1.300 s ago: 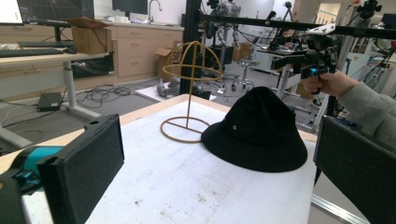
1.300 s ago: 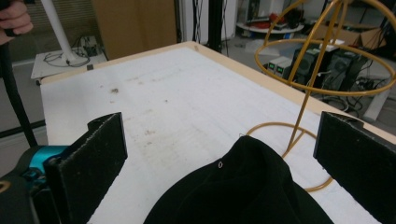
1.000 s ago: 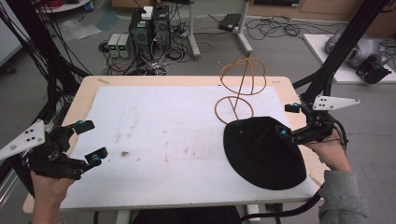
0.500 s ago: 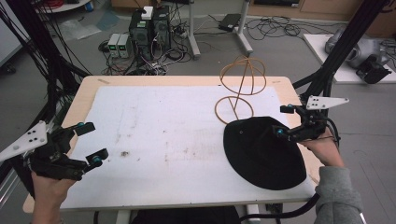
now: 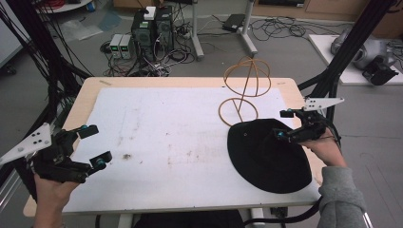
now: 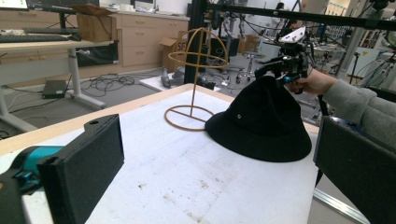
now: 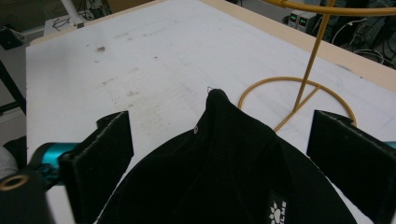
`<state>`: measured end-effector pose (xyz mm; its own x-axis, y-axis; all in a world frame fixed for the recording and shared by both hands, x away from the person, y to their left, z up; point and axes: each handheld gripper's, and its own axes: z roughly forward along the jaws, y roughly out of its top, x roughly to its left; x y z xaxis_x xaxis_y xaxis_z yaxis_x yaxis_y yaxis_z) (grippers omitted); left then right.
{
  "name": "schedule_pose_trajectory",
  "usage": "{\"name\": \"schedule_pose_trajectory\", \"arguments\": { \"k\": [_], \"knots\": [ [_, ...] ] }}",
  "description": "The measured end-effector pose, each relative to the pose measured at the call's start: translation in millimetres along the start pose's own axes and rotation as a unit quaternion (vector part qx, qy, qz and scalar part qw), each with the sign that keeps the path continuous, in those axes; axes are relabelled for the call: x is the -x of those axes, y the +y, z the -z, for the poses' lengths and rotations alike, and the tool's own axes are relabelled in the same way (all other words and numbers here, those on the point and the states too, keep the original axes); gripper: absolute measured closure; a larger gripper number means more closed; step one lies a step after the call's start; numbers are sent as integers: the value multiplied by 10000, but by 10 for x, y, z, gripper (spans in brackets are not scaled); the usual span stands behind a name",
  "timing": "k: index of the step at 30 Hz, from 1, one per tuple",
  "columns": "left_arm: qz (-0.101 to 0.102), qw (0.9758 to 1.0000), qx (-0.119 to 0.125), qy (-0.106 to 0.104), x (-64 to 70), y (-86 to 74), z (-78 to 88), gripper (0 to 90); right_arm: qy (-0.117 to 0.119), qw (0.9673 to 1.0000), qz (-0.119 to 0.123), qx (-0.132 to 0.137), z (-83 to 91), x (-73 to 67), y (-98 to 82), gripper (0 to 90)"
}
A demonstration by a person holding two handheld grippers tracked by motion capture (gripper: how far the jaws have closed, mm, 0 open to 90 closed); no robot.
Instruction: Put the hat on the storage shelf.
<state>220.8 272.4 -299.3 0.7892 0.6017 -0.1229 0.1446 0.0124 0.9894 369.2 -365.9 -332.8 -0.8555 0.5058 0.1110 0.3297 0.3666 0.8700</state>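
Right hand-held gripper (image 5: 281,124) jaws just closing but still wide, straddling black hat (image 5: 268,154) crown for pickup toward wire stand (image 5: 245,90); left hand-held gripper (image 5: 95,145) open, empty.

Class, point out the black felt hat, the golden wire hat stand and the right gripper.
Black felt hat (image 5: 266,154): high view, on its crown.
Golden wire hat stand (image 5: 247,77): high view, on its upright rod.
Right gripper (image 5: 281,124): high view, midway between its fingertips.
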Motion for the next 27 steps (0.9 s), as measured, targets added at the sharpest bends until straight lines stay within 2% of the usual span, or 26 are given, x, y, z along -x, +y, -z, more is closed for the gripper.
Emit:
{"name": "schedule_pose_trajectory", "arguments": {
  "k": [1, 2, 5, 10, 11, 12, 13, 15, 20, 27],
  "knots": [
    [0, 10000, 0, 0, 0, 0, 0, 21, 0, 10000, 0, 0, 0, 0, 0, 109],
    [2, 10000, -2, 7, 0, -1, 0, 21, 28, 10000, 43, -52, -3, 1, -1, 183],
    [-21, 10000, 35, 62, 7, 2, 7, 21, 15, 9998, 7, -211, -20, -8, -7, 238],
    [-28, 9999, 72, 73, 4, 9, 27, 21, -145, 9994, 76, -294, -19, -3, -11, 491],
    [-28, 9999, 72, 73, 4, 9, 27, 21, -145, 9994, 76, -294, -19, -3, -11, 491],
    [-35, 9999, 68, 67, 2, 10, 30, 21, -125, 9995, 177, -235, -9, -10, -4, 623],
    [-40, 10000, 60, 69, 1, 10, 29, 21, -188, 9993, 202, -243, -7, -17, 2, 675],
    [-30, 10000, 44, 70, 2, 8, 24, 21, -169, 9991, 284, -280, -5, -23, 3, 741],
    [-39, 10000, 32, 67, 2, 7, 20, 21, -185, 9989, 274, -332, -2, -17, -2, 816],
    [-22, 9999, 57, 79, 0, 8, 25, 21, -174, 9990, 235, -329, 1, -12, 1, 827]
  ]
}}
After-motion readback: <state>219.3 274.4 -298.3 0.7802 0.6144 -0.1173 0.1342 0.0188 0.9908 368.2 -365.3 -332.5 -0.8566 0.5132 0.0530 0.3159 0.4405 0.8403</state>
